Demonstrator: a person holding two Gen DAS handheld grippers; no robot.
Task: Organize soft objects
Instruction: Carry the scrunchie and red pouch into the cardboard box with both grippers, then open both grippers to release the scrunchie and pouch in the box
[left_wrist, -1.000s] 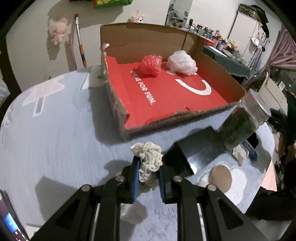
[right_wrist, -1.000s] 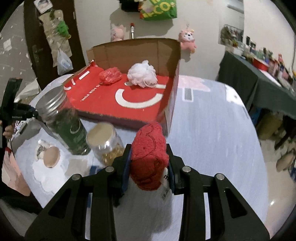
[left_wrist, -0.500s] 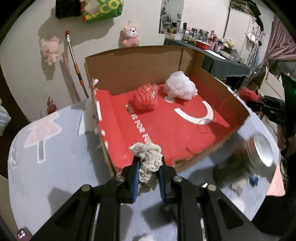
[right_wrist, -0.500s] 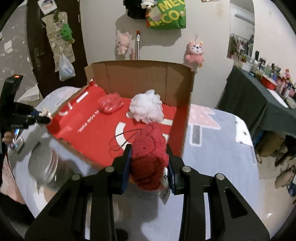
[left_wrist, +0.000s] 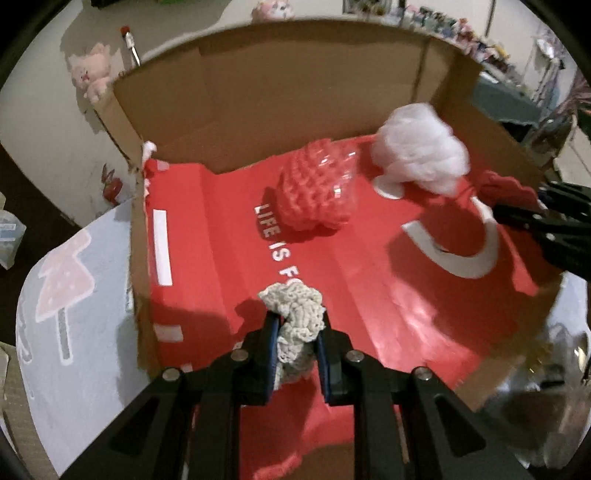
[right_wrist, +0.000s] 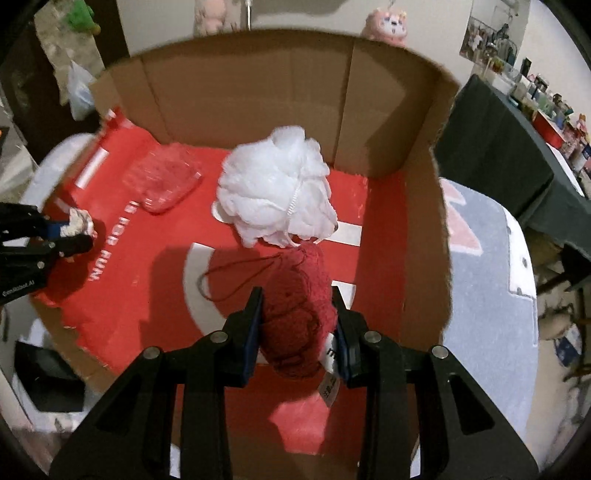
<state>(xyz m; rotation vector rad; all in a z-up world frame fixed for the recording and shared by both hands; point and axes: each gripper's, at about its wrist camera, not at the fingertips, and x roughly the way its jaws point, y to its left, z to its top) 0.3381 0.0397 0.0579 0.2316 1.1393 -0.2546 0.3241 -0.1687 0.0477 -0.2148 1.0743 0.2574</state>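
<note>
My left gripper (left_wrist: 295, 339) is shut on a cream crocheted cloth (left_wrist: 297, 317) and holds it above the red floor of the cardboard box (left_wrist: 280, 92). My right gripper (right_wrist: 297, 317) is shut on a dark red fuzzy cloth (right_wrist: 299, 321) with a white tag, above the box (right_wrist: 417, 240) near its right wall. Inside the box lie a white mesh pouf (left_wrist: 421, 151) (right_wrist: 275, 195) and a red netted bundle in clear wrap (left_wrist: 319, 192) (right_wrist: 162, 184). Each gripper shows at the edge of the other's view.
The box sits on a pale blue tablecloth (left_wrist: 62, 295) with pink tree prints. A black flat object (right_wrist: 48, 380) lies by the box's front left corner. A dark green table (right_wrist: 498, 147) with clutter stands to the right. Plush toys hang on the wall behind.
Both grippers have moved forward over the box's front edge with their cloths still held. The jars have slid out of view.
</note>
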